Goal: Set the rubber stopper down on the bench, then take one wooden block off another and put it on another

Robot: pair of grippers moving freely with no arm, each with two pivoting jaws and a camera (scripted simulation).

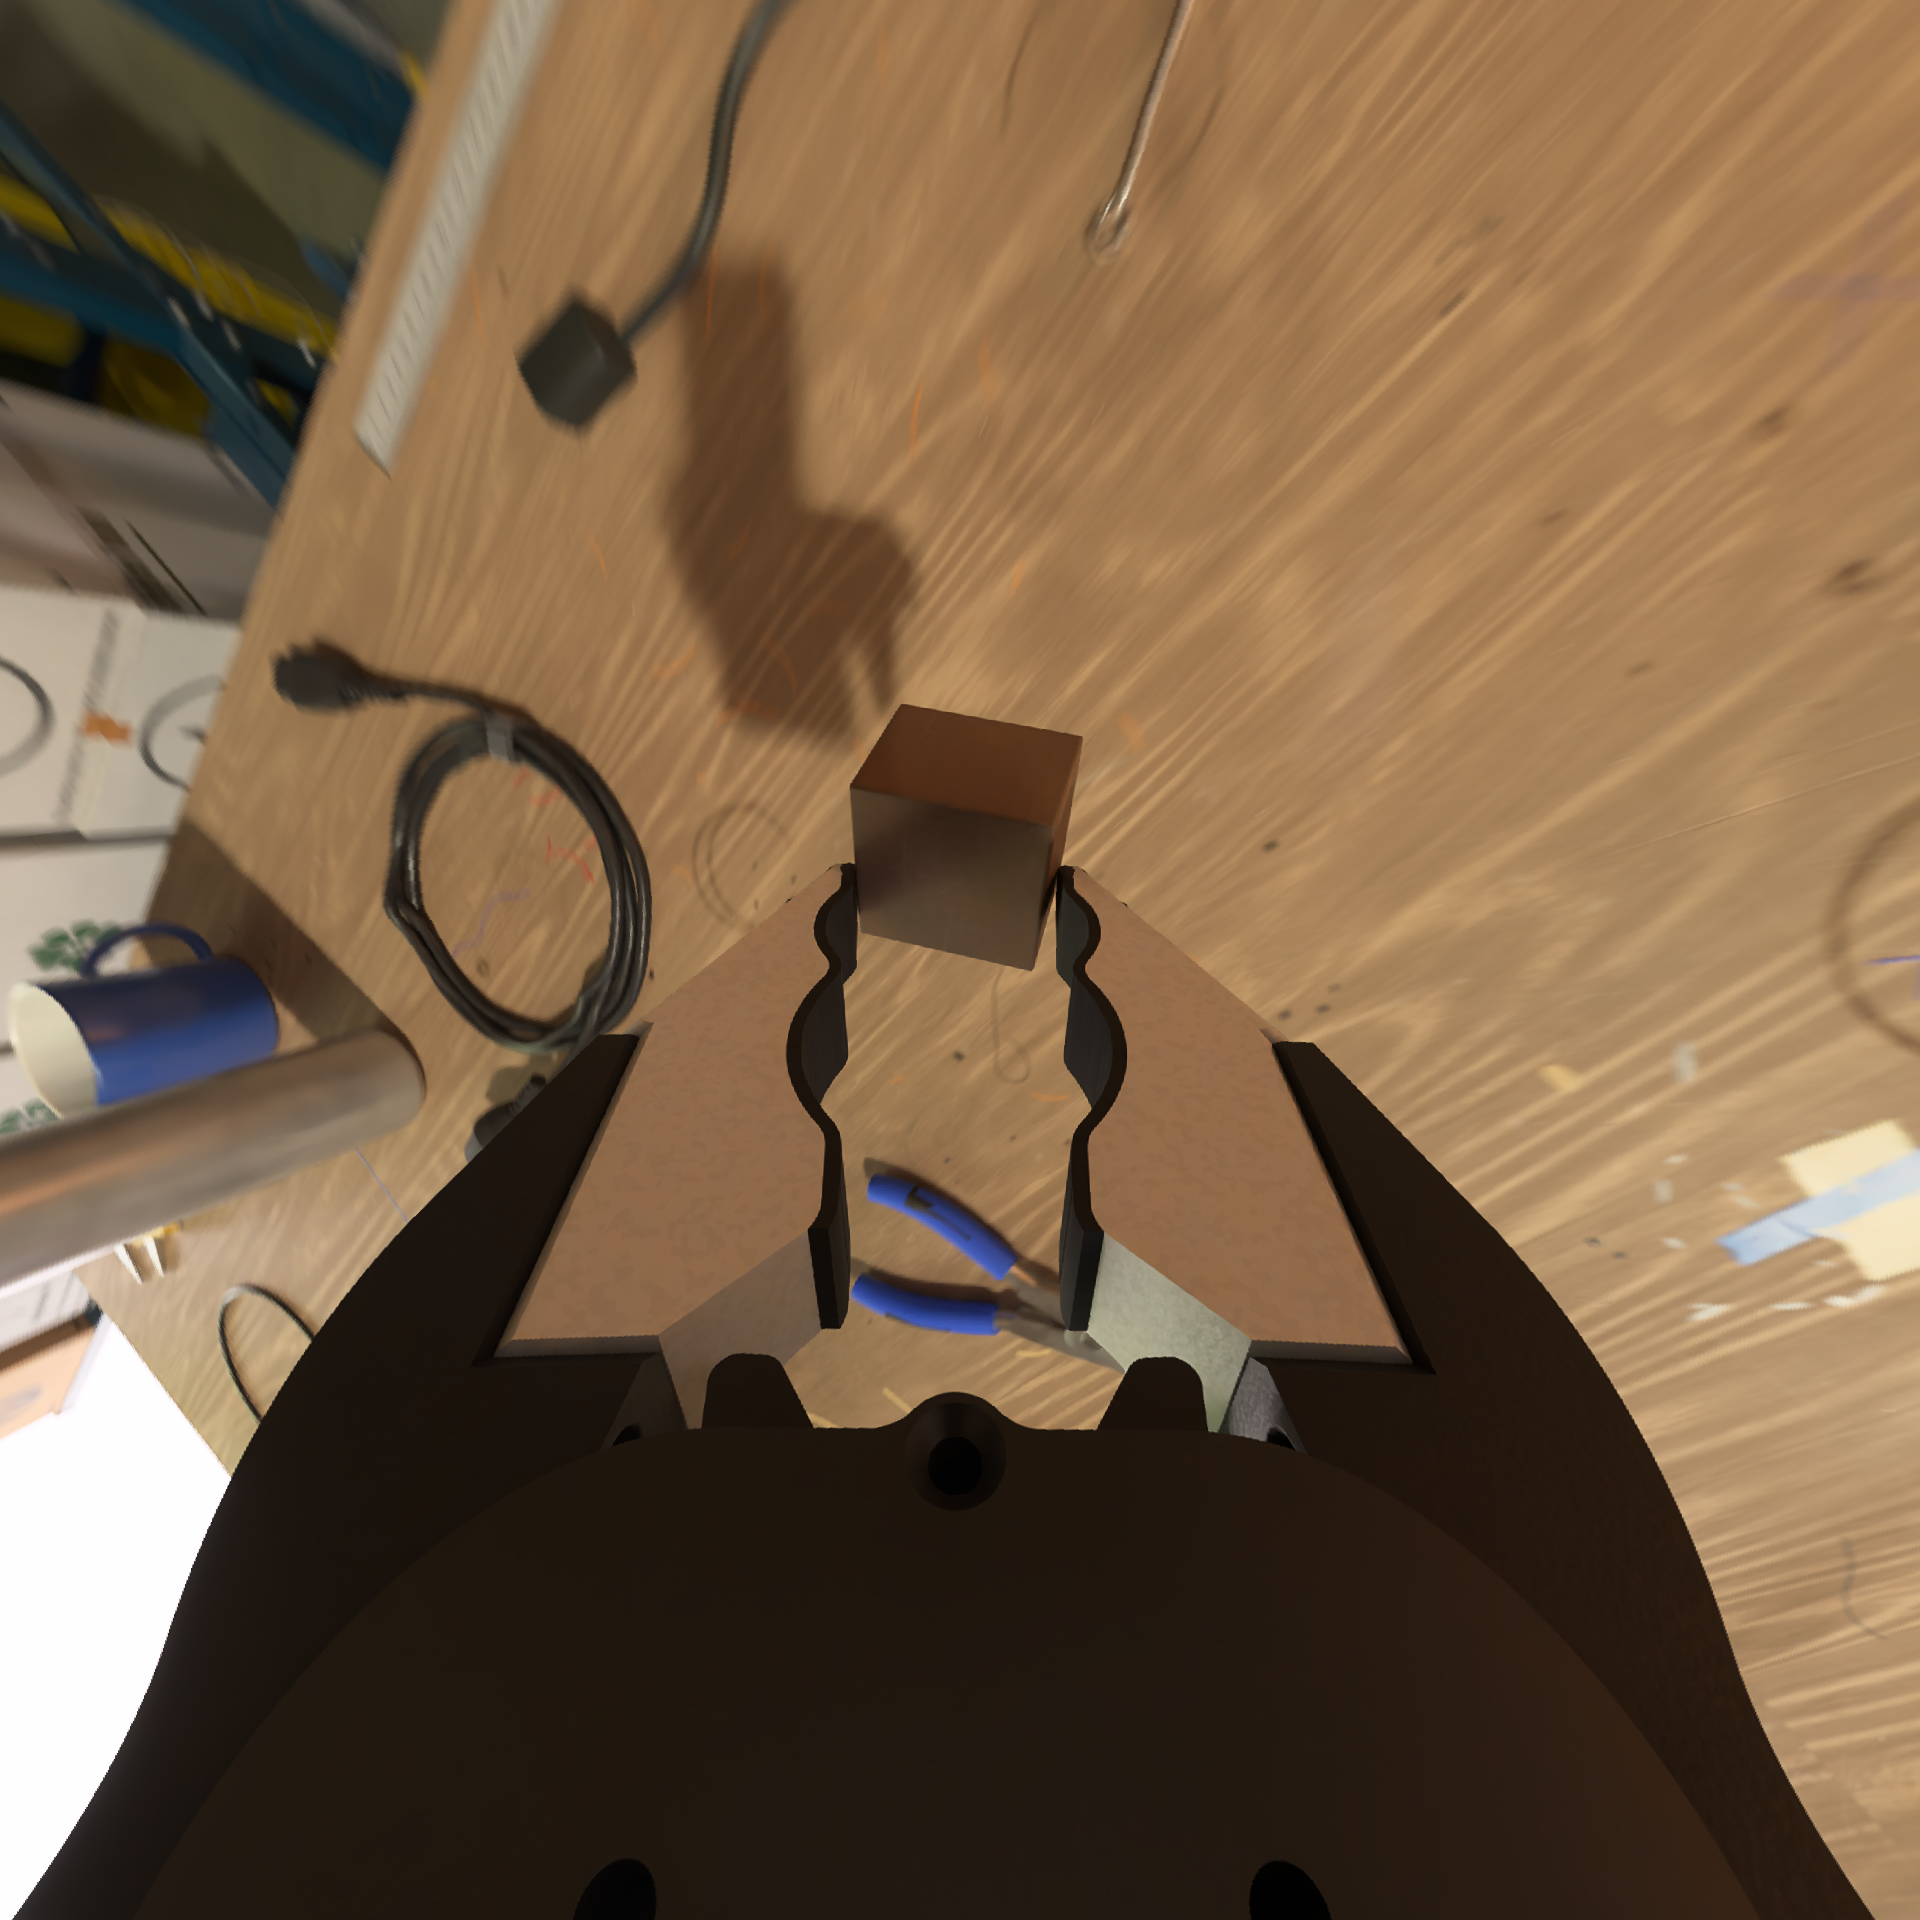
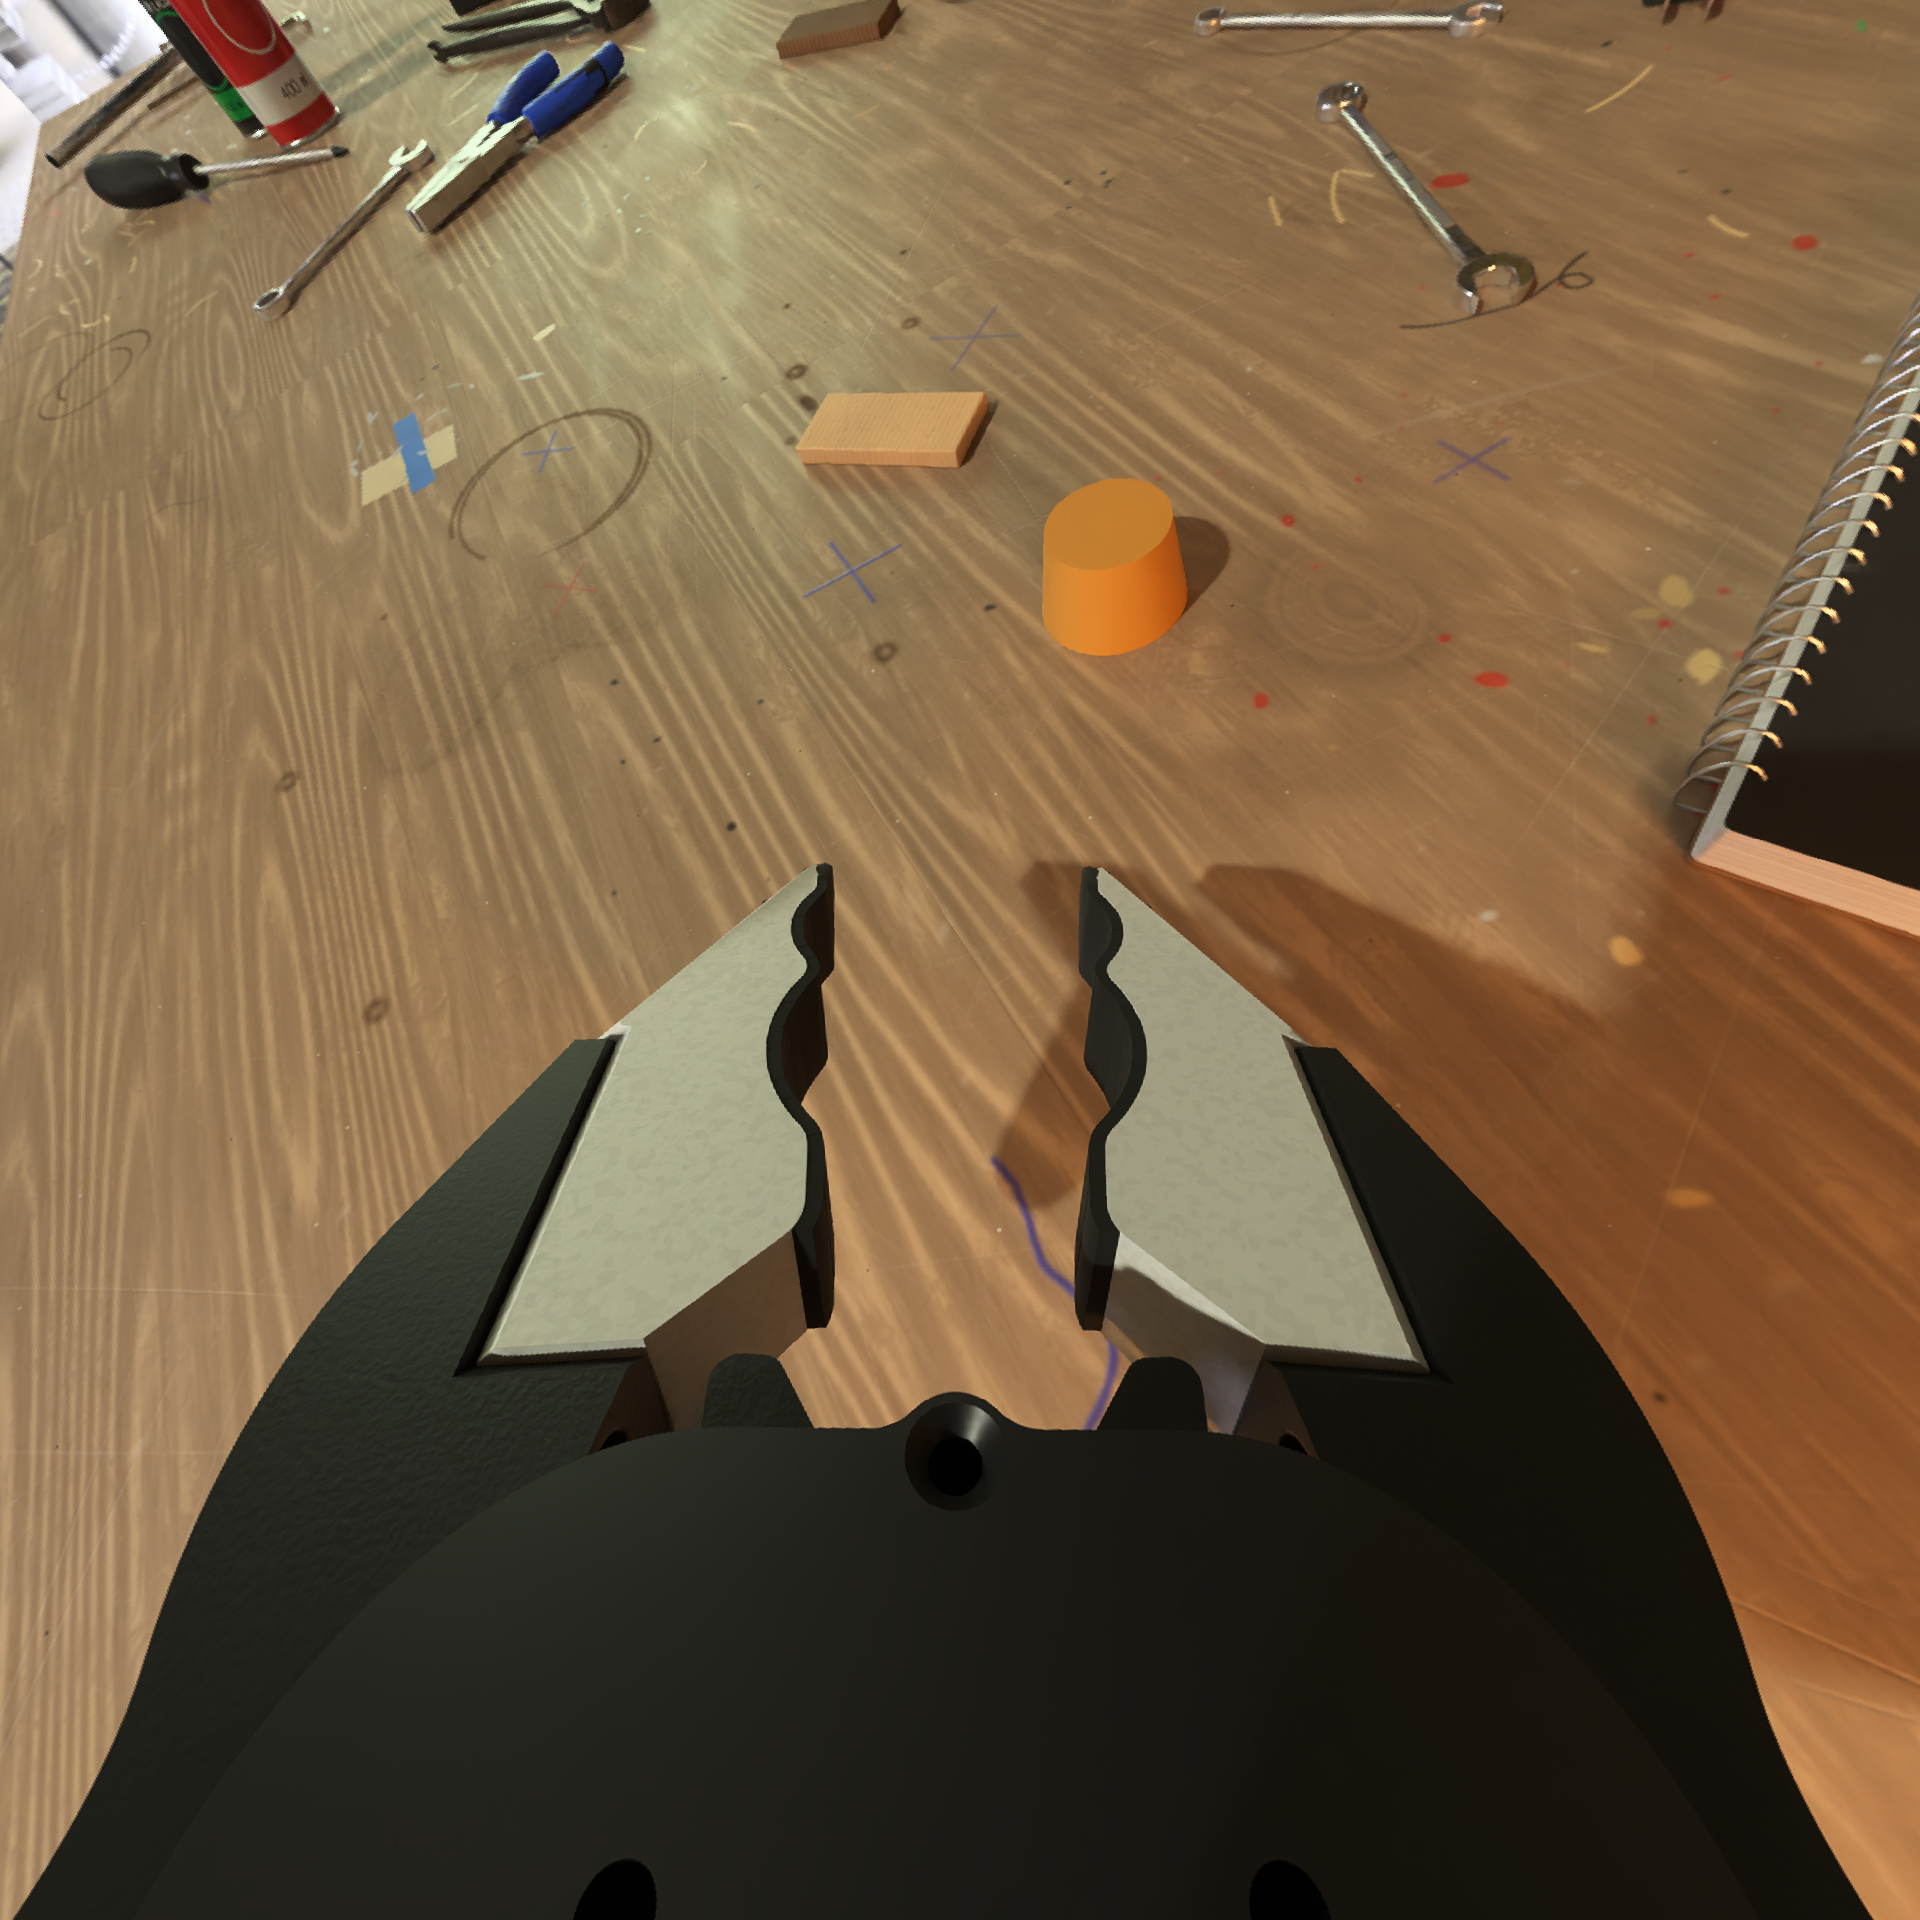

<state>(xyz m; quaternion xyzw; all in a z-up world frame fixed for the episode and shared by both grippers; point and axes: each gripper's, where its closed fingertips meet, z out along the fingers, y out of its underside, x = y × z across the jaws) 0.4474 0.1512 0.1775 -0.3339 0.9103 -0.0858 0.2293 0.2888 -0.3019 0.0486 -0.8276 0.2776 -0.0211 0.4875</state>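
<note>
Left gripper (image 1: 954,894) pinches wooden block (image 1: 961,842) by fingertips only, frame centre, above bench (image 1: 1351,623); I judge it may slip. Right gripper (image 2: 956,883) gapes empty; rubber stopper (image 2: 1114,569) stands upper centre.

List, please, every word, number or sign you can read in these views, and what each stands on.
Red can: print on its white label band, not quoted here.
Cardboard boxes: printed marks, too blurred to read.
Bench: pen crosses and circles only, no words.
Wooden block, rubber stopper, spiral notebook: no writing.
</note>
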